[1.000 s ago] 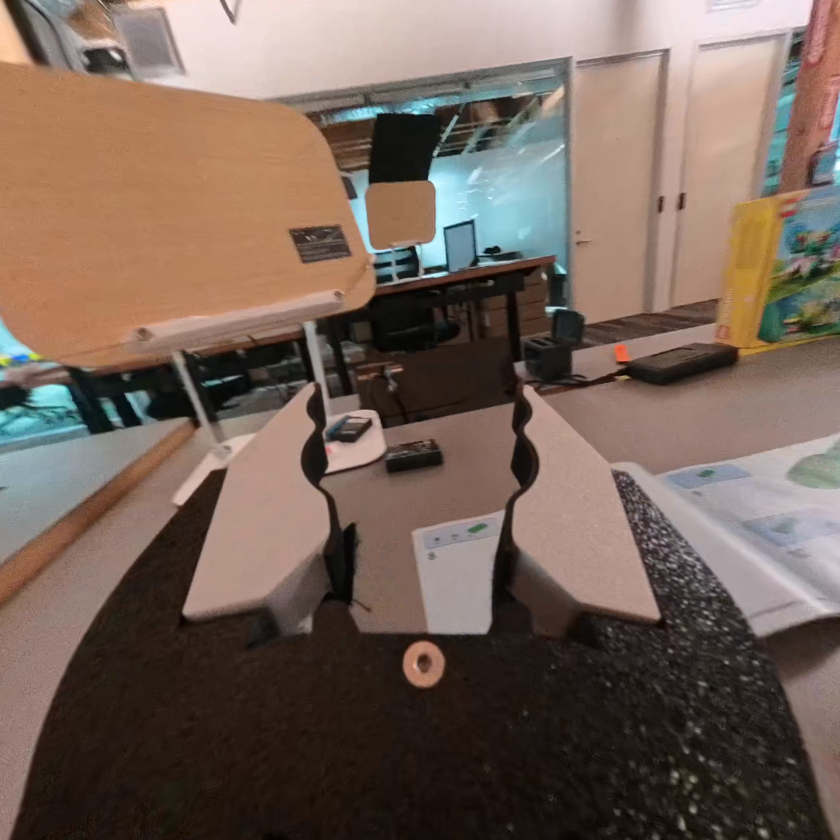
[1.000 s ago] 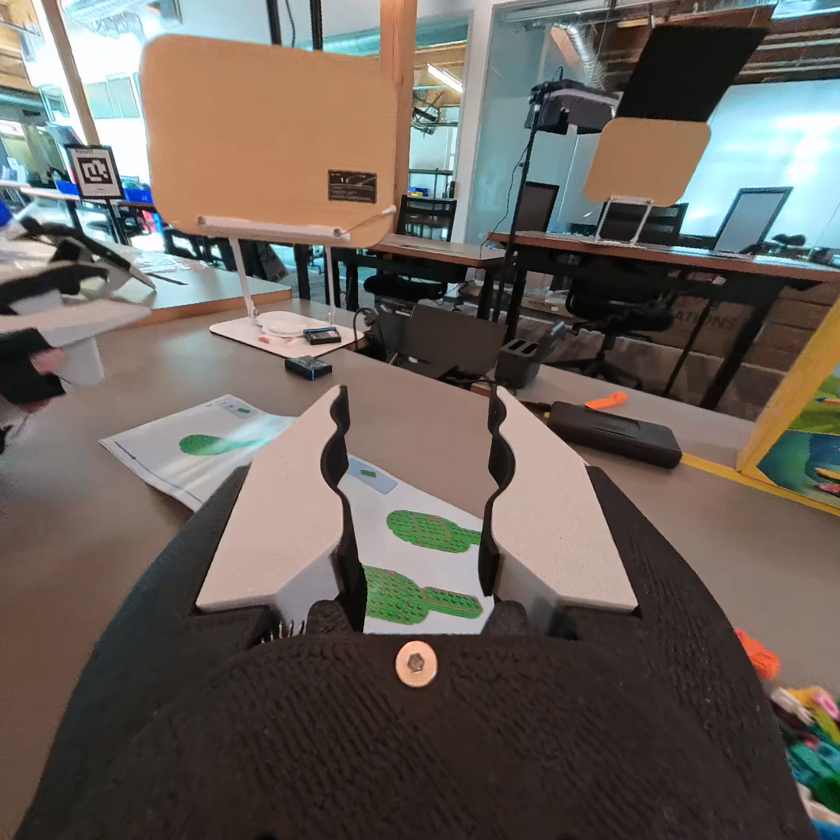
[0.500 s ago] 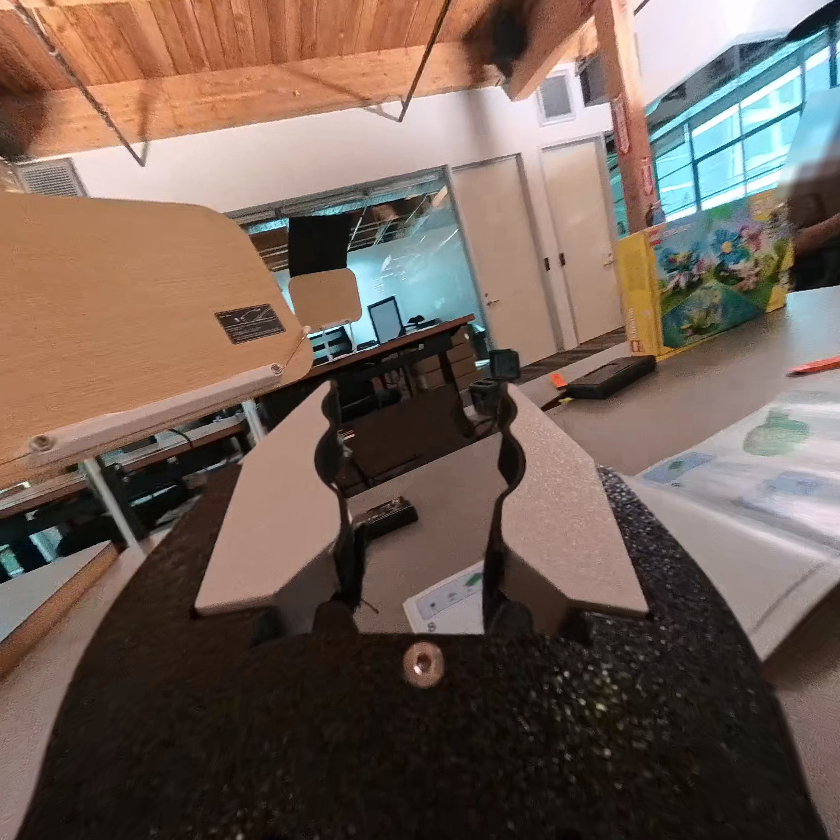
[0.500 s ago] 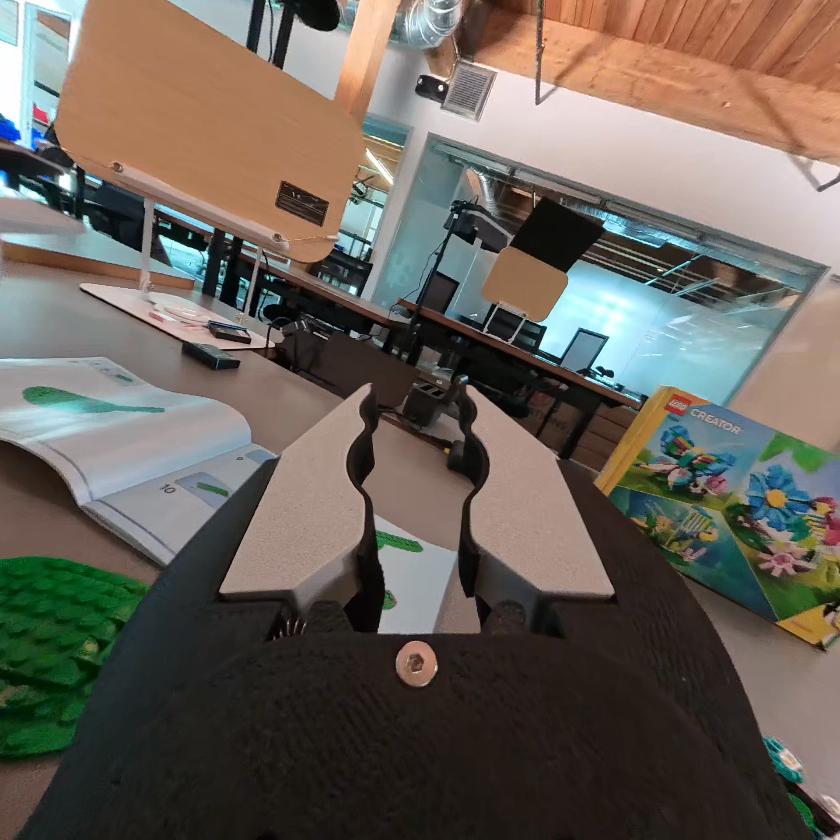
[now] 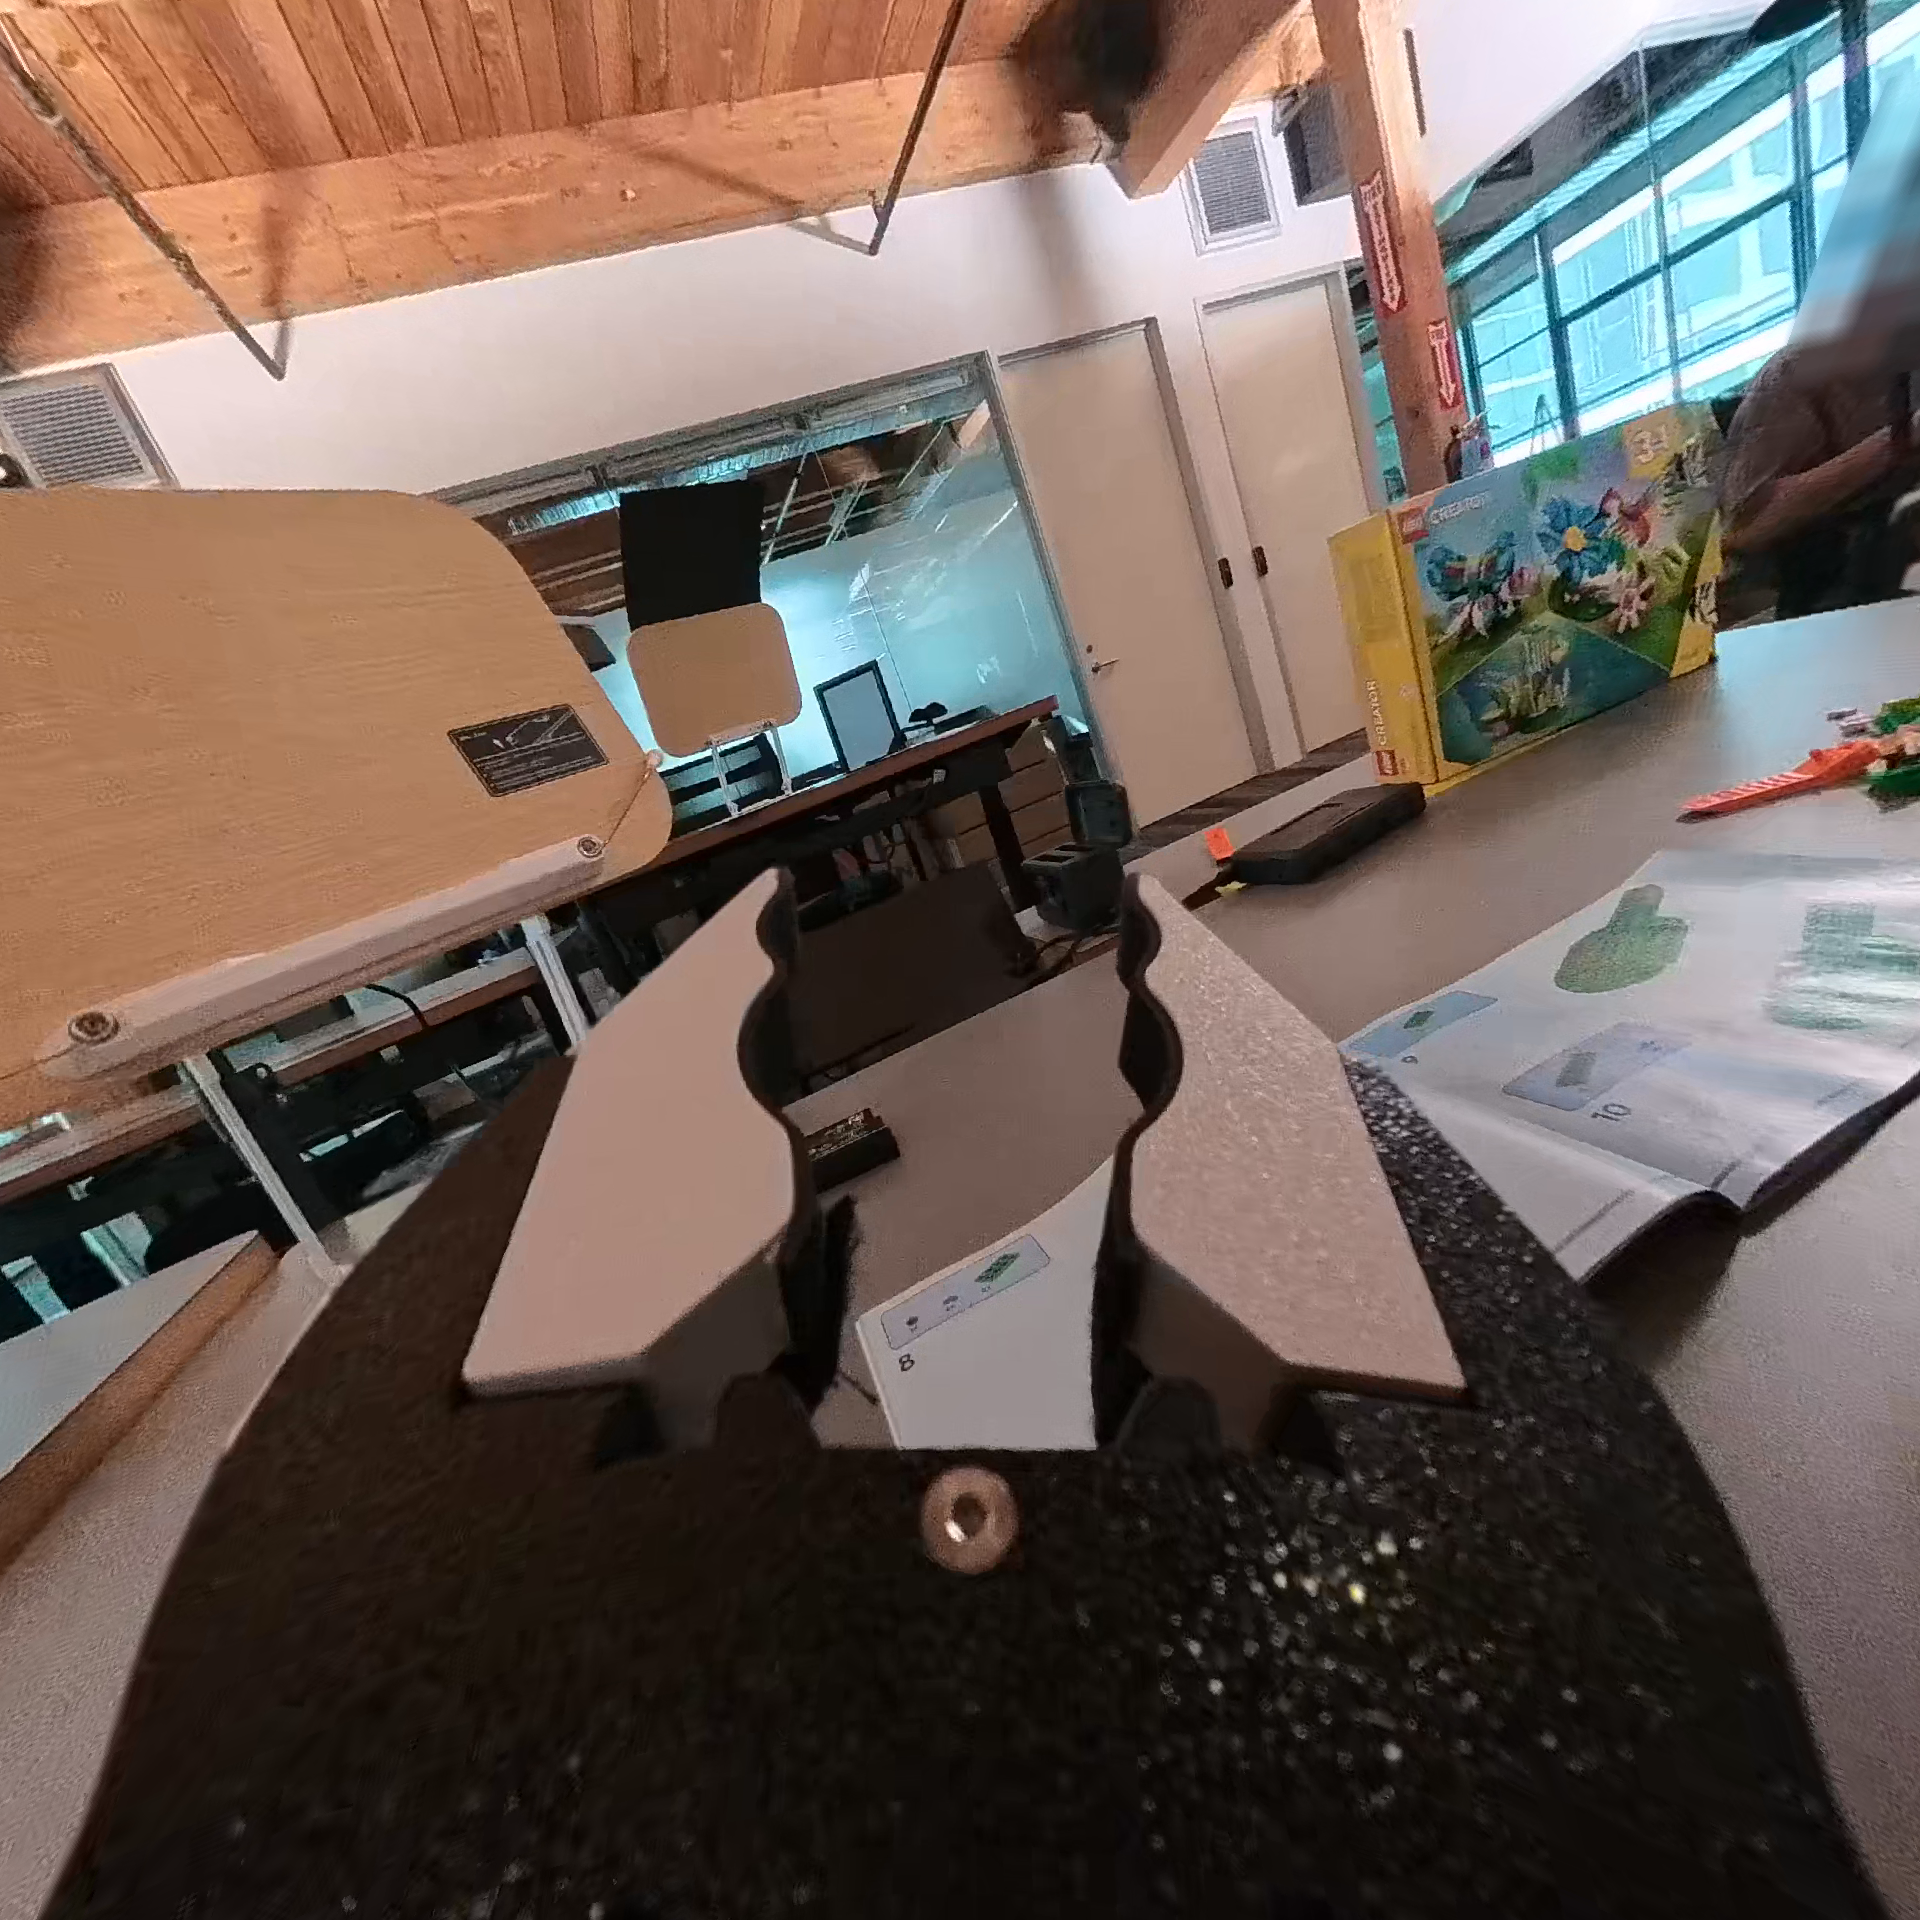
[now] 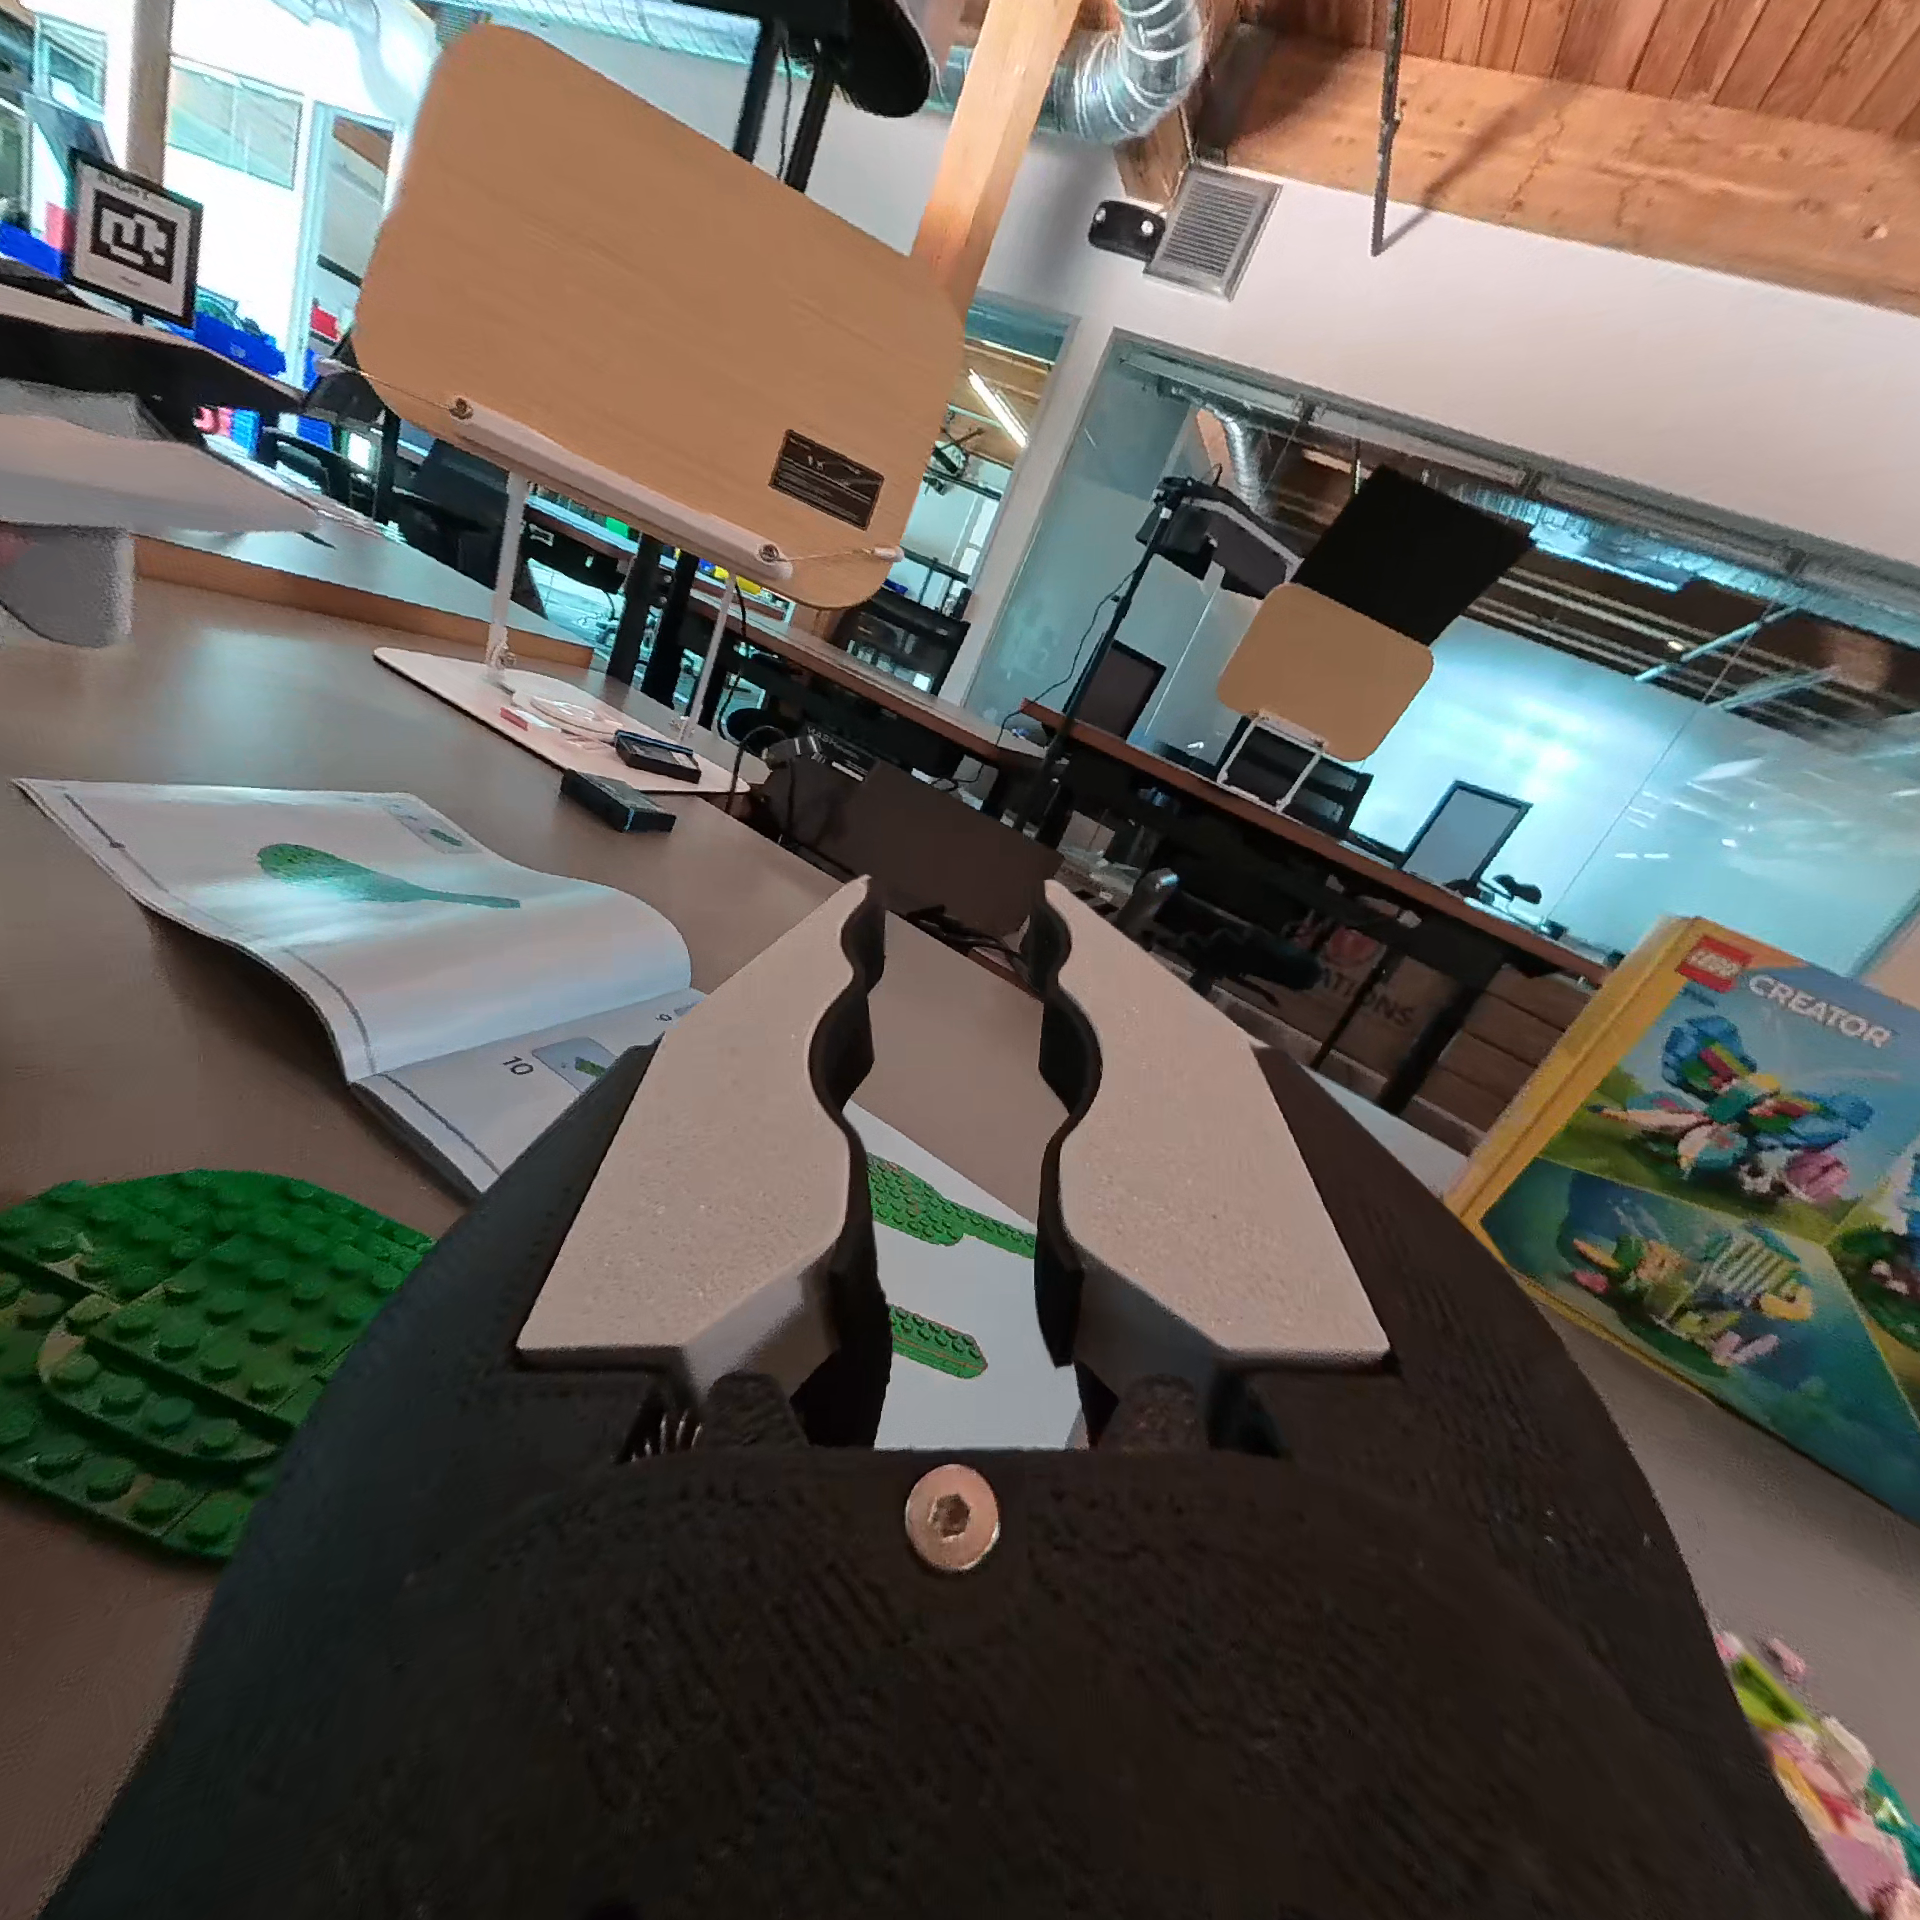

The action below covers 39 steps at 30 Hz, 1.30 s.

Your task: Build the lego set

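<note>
A green assembly of flat Lego plates point(image 6: 156, 1340) lies on the table, left of and below my right gripper point(image 6: 956, 914). That gripper is open with a narrow gap and holds nothing. The open instruction booklet point(image 6: 395, 935) lies beyond the plates and runs under the gripper. Loose coloured bricks point(image 6: 1829, 1766) show at the lower right. My left gripper point(image 5: 956, 914) is open wide and empty, above the booklet's point(image 5: 1662, 1029) left page. An orange piece point(image 5: 1766, 790) and loose bricks point(image 5: 1891, 727) lie far right.
The Lego box point(image 6: 1714, 1174) stands at the right, also in the left wrist view point(image 5: 1538, 634). A wooden board on a white stand point(image 6: 655, 312) and small black devices point(image 6: 618, 816) sit at the table's far edge. A long black case point(image 5: 1330, 842) lies beyond the booklet.
Both grippers have tilted upward, so more ceiling shows. The right gripper has shifted so the green plates and the box come into view, and its jaws have narrowed. The left view has swung toward the box.
</note>
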Each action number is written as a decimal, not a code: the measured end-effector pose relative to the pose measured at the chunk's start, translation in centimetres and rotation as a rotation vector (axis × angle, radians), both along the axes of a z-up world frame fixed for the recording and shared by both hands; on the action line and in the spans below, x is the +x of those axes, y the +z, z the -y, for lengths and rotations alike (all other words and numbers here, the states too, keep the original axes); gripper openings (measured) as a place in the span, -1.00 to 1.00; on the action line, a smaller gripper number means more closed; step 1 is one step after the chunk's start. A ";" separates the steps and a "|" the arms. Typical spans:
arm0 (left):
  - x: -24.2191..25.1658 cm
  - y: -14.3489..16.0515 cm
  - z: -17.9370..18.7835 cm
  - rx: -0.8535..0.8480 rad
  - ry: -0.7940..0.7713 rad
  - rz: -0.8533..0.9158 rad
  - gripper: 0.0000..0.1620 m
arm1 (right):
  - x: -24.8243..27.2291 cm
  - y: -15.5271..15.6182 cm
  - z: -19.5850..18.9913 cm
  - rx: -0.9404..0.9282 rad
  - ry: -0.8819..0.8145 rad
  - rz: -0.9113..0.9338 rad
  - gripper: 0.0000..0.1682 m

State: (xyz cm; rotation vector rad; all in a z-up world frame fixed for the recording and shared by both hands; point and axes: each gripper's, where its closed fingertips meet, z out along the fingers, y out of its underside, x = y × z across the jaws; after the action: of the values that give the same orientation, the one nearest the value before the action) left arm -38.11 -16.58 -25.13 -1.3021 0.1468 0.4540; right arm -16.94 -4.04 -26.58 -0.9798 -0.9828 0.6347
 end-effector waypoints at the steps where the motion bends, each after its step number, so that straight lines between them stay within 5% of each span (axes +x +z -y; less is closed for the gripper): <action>1: 0.1 -0.2 -0.2 -0.009 -0.001 -0.013 -0.27 | -0.1 0.0 0.2 0.008 0.002 0.002 -0.69; 7: 1.1 -0.4 -0.6 -0.024 -0.062 -0.015 -0.26 | -0.3 -0.1 -0.1 0.025 -0.017 0.016 -0.70; 16: 5.3 -1.4 -2.3 -0.081 -0.359 -0.050 -0.20 | 0.5 -0.2 -1.5 0.096 -0.139 0.027 -0.72; 20: 7.4 -5.3 -2.4 -0.429 -0.533 0.052 -0.10 | 1.0 -0.4 -2.5 0.149 -0.258 0.068 -0.77; 27: 6.7 -11.7 -3.0 -0.804 -0.446 -0.115 -0.11 | 2.1 -0.4 -4.6 0.087 -0.355 0.059 -0.81; 31: 8.0 -11.6 -3.8 -0.890 -0.592 0.074 -0.17 | 2.0 -0.6 -4.7 0.093 -0.355 0.068 -0.83; 36: 7.1 -13.7 -4.2 -1.018 -0.573 0.121 -0.16 | 1.9 0.2 -4.2 0.110 -0.327 0.051 -0.85; 39: 6.5 -13.7 -4.2 -1.028 -0.539 0.194 -0.35 | 1.9 0.5 -4.1 0.136 -0.320 0.063 -0.86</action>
State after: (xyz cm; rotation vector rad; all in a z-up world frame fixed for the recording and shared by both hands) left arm -31.57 -12.41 -38.87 -2.2025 0.6046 -0.2745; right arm -15.00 0.03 -26.05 -1.0133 -0.8872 0.2691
